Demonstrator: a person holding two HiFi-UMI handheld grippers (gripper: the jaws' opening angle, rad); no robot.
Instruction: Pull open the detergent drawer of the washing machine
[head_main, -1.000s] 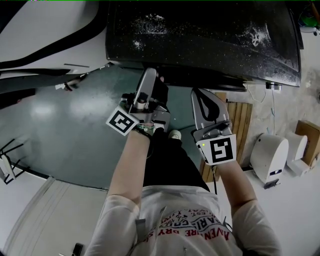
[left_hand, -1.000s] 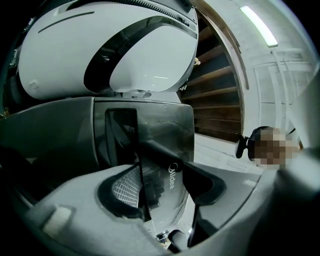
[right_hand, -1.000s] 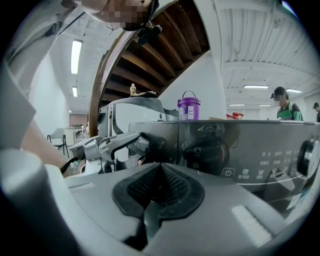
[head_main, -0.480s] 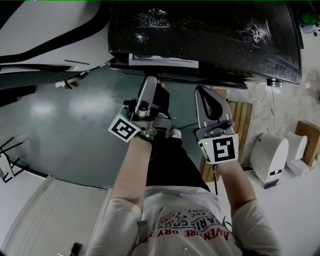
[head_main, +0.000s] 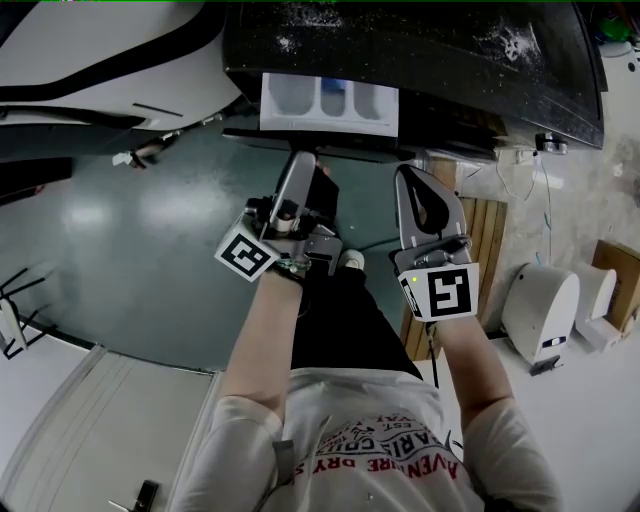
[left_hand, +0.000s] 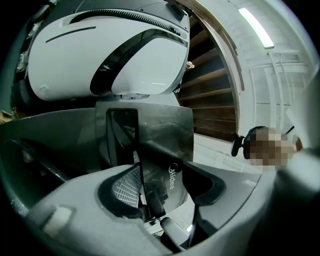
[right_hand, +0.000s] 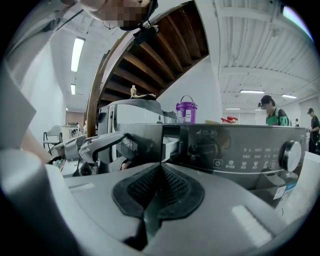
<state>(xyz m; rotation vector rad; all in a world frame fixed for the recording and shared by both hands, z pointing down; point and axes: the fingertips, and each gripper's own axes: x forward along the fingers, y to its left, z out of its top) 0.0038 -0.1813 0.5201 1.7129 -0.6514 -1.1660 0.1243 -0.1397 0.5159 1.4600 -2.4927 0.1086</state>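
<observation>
Before us stands the dark, speckled-top washing machine (head_main: 430, 70). Its white plastic three-compartment detergent drawer (head_main: 328, 103) juts toward us from the left end of the machine's front. Just below the drawer we hold the grey left gripper (head_main: 304, 162), with the drawer's front panel between its jaws. The grey right gripper (head_main: 416, 182) lies beside it on the right, facing the glossy control panel (right_hand: 240, 147), which is right of the drawer opening. Right of that gripper lies a slatted wooden pallet (head_main: 482, 240), and two rounded white plastic appliances (head_main: 540, 312) stand farther right. A purple lidded bucket (right_hand: 186, 112) sits on the machine's top.
</observation>
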